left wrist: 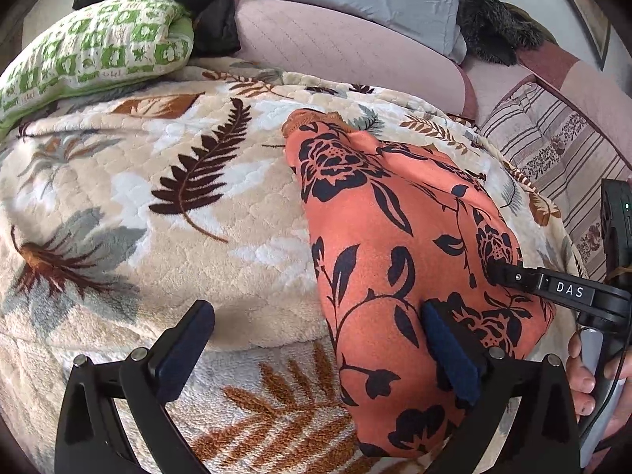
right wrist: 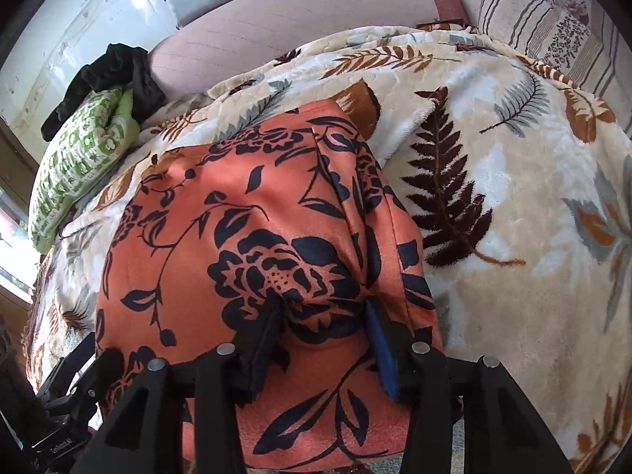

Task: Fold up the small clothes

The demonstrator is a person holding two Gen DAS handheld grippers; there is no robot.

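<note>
Two claws work at the near end of the orange floral garment lying folded on the leaf-print blanket. Left claw stands wide apart, one pad over its edge; right claw is part-open astride a pinched ridge. Better to let go cleanly, then press the fold flat. Beyond the garment's far end lies a green pillow.
</note>
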